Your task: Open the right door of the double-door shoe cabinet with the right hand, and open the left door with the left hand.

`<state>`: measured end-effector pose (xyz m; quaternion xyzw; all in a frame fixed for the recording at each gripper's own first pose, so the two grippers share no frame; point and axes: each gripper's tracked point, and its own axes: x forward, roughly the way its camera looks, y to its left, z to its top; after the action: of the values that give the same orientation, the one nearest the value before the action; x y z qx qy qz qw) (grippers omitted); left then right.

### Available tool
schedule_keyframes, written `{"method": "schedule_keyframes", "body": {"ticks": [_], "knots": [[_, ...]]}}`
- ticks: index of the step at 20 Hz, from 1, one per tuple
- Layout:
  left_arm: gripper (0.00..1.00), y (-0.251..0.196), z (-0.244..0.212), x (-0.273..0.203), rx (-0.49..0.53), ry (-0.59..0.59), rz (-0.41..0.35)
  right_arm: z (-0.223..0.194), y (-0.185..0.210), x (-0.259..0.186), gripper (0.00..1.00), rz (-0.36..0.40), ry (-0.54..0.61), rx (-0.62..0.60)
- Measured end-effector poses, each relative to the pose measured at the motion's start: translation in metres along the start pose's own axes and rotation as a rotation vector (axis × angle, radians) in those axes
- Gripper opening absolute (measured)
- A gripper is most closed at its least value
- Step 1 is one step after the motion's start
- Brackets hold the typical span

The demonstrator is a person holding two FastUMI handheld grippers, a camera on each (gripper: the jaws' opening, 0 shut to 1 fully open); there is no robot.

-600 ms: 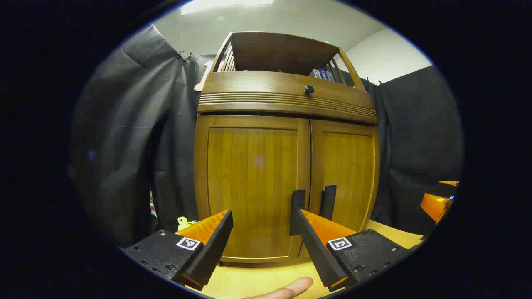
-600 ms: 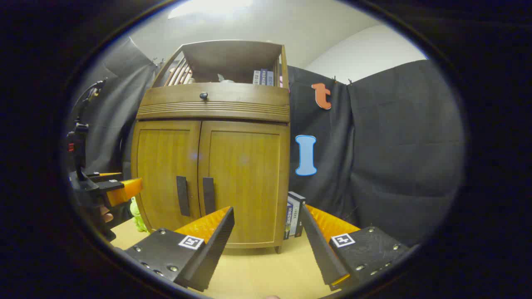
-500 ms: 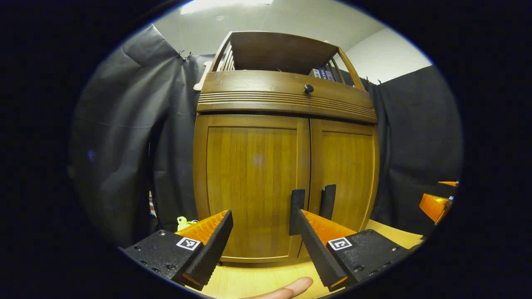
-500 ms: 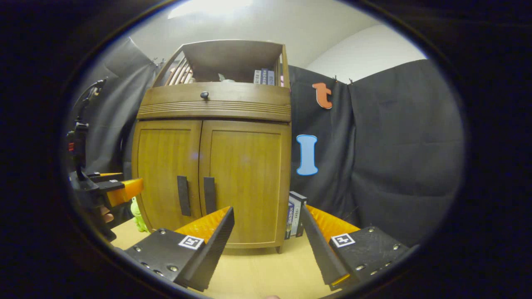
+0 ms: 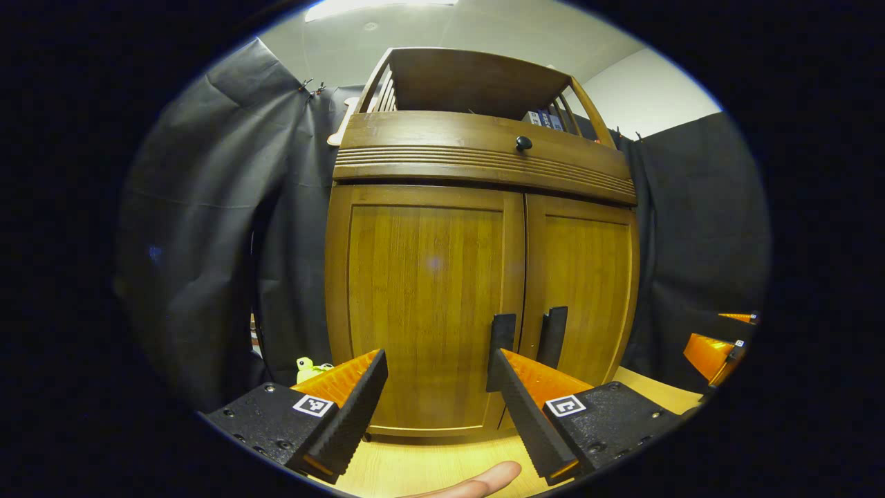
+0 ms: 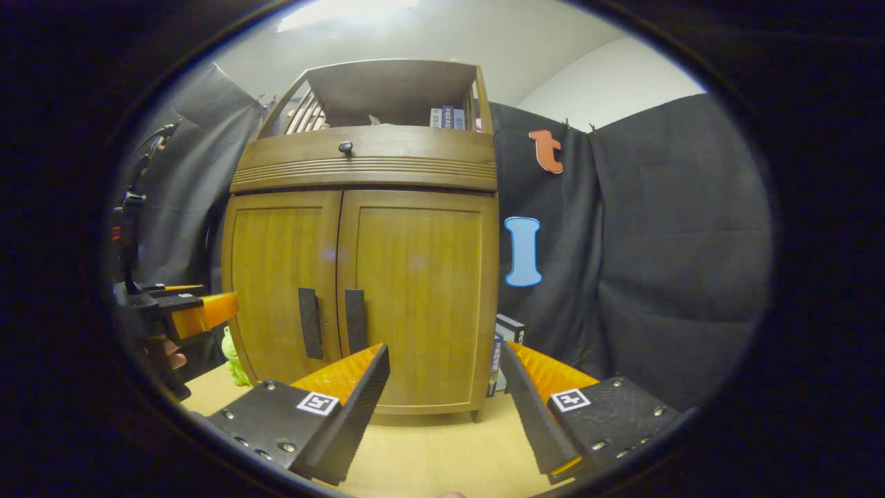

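Neither door of the shoe cabinet point(image 6: 359, 277) is opened yet: the right door point(image 6: 415, 290) and left door point(image 6: 280, 283) are seen shut at frame centre, so both pulls are judged left to do. The right handle point(image 6: 355, 321) and left handle point(image 6: 310, 323) are untouched. The right gripper point(image 6: 442, 360) and left gripper point(image 5: 432, 363) are held wide apart, nothing grasped. Books point(image 6: 448, 117) are seen in the open top shelf.
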<state>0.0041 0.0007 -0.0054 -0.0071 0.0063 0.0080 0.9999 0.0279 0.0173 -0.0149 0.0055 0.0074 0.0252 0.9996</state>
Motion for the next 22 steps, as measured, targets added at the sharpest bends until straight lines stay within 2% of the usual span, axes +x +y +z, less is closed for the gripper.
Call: {"method": "schedule_keyframes", "body": {"ticks": [2,3,5,9,11,12,16,17,19,20,22], "knots": [[0.92,0.000,0.000,-0.002,0.004,0.000,-0.011,-0.002,0.001,0.009,0.96,-0.002,-0.004,-0.002],[0.96,-0.001,0.002,-0.003,0.002,-0.003,-0.017,-0.004,0.002,0.015,0.96,-0.002,-0.002,-0.002],[0.92,-0.002,0.006,-0.004,0.002,-0.018,-0.027,-0.008,0.010,0.027,0.98,0.009,-0.001,-0.008],[0.92,0.000,0.002,-0.004,0.005,-0.011,-0.032,-0.021,0.030,0.057,0.94,0.044,0.011,0.012],[0.92,-0.002,0.002,-0.002,0.002,-0.006,-0.030,-0.024,0.046,0.076,0.96,0.083,0.018,0.022],[0.96,-0.002,0.001,-0.003,-0.004,-0.004,-0.029,-0.027,0.053,0.087,0.94,0.103,0.030,0.027],[0.96,-0.014,-0.006,-0.003,-0.011,0.023,-0.066,-0.036,0.079,0.124,0.96,0.153,0.073,0.037],[0.92,-0.015,-0.007,-0.004,-0.012,0.023,-0.063,-0.038,0.086,0.131,0.96,0.164,0.081,0.037],[0.96,-0.013,-0.006,-0.002,-0.020,0.016,-0.055,-0.042,0.101,0.142,0.96,0.196,0.096,0.044],[0.92,-0.014,-0.007,-0.001,-0.023,0.020,-0.059,-0.043,0.110,0.146,0.96,0.215,0.102,0.044],[0.92,-0.017,-0.010,0.001,-0.023,0.035,-0.069,-0.044,0.124,0.156,0.94,0.240,0.111,0.041]]}}
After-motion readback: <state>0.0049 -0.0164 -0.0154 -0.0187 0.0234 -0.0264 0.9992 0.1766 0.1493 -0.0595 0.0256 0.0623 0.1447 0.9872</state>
